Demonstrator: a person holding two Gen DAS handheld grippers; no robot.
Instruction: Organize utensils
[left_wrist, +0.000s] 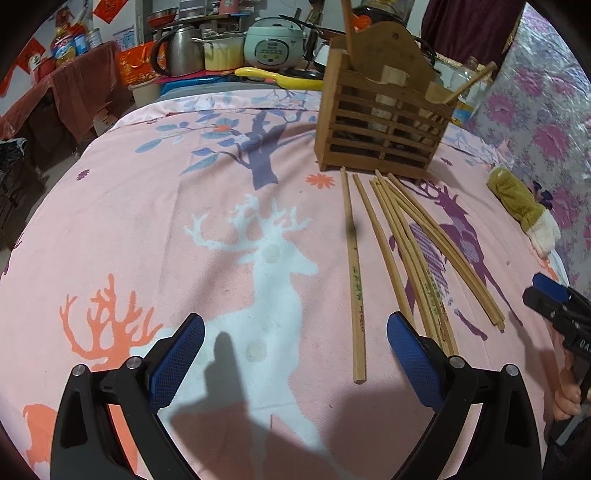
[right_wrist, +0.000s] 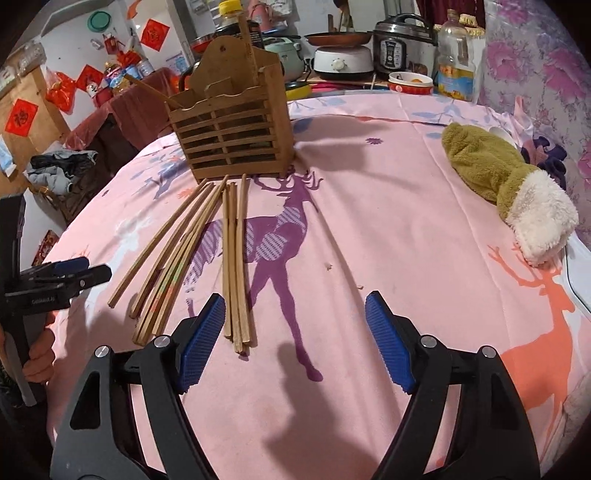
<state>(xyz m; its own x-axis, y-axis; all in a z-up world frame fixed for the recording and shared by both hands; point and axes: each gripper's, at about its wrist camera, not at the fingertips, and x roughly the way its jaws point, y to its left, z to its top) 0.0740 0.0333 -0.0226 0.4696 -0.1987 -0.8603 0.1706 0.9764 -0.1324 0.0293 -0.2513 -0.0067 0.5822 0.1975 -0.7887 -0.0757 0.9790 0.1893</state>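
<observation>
Both grippers stand wide open and empty: the left gripper (left_wrist: 295, 354) over bare pink cloth (left_wrist: 147, 229) at lower centre, the right gripper (right_wrist: 295, 343) with its left pad just beside the chopsticks (right_wrist: 232, 258). These lie fanned, long axes running up-frame toward the slatted wooden holder (right_wrist: 229, 136). Only the right view shows the whole plush mitten (right_wrist: 509, 192) near the table's right edge, with open cloth between.
</observation>
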